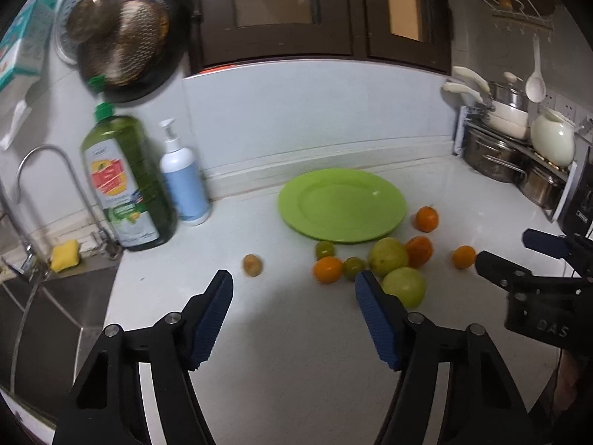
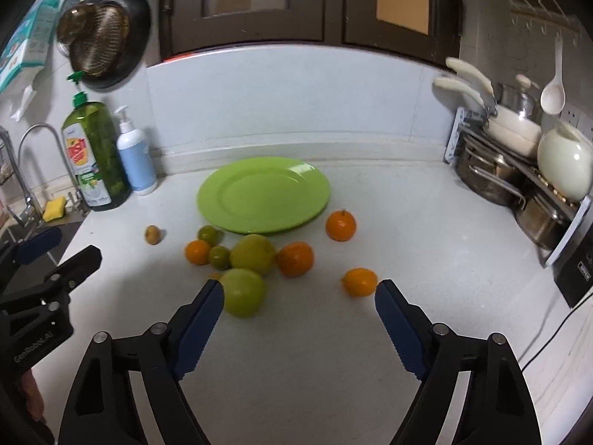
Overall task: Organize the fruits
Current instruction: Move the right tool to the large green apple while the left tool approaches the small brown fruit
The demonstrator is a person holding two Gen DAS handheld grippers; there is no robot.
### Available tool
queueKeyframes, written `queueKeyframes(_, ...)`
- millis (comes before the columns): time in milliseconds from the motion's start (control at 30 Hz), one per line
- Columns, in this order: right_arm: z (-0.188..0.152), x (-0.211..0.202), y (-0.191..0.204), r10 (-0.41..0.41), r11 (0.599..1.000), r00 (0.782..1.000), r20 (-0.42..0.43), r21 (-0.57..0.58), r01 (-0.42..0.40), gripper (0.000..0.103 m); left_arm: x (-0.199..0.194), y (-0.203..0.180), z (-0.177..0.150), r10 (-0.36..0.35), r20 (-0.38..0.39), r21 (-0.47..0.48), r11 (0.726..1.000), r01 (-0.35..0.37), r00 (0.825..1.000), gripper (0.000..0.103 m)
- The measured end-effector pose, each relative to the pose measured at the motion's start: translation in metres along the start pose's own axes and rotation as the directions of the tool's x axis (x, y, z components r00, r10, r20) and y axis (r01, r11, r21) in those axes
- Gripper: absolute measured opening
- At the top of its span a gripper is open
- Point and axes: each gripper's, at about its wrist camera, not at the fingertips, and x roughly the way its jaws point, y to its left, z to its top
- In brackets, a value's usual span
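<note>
Jaws of both grippers stand spread wide and hold nothing: the left gripper (image 1: pixel 292 282) hovers over the white desk (image 1: pixel 296 352) before a small brown kiwi-like fruit (image 1: pixel 253 265), though blur makes its kind uncertain, and the right gripper (image 2: pixel 299 291) hangs between a large green apple (image 2: pixel 243 292) and a small orange citrus (image 2: pixel 358 282). Behind them a round lime-green plastic plate (image 2: pixel 264 194) lies bare near the desk's back edge, with the other oranges and green fruits loose just beside its front rim.
</note>
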Motion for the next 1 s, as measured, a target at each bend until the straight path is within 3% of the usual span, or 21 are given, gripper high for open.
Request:
queueKeyframes(400,-0.005,0.041,-0.041,0.029,0.999,0.994,-0.109,0.048,-0.024,0.076,0.039,-0.033,0.000,-0.021,-0.108,0.051,0.998,0.027,0.994,0.057)
queueKeyframes(500,-0.005,0.046,-0.040,0.060,0.997,0.990,-0.129,0.051,-0.054,0.072,0.046,-0.034,-0.003,-0.059,-0.131,0.078,0.994,0.070,0.990,0.053)
queueKeyframes(700,0.002,0.049,-0.013,0.152,0.987,0.982,-0.115,-0.037,-0.157,0.067,0.056,-0.034,-0.009,-0.131,-0.119,0.261,0.952,0.159,0.984,0.046)
queueKeyframes(900,0.006,0.059,0.015,0.231,0.966,0.963,-0.139,-0.088,-0.245,0.063,0.071,-0.033,-0.013,-0.219,-0.148,0.362,0.896,0.258,0.965,0.043)
queueKeyframes(1000,0.005,0.070,0.022,0.223,0.965,0.962,-0.157,-0.105,-0.241,0.060,0.080,-0.032,-0.016,-0.251,-0.165,0.387,0.873,0.297,0.954,0.041)
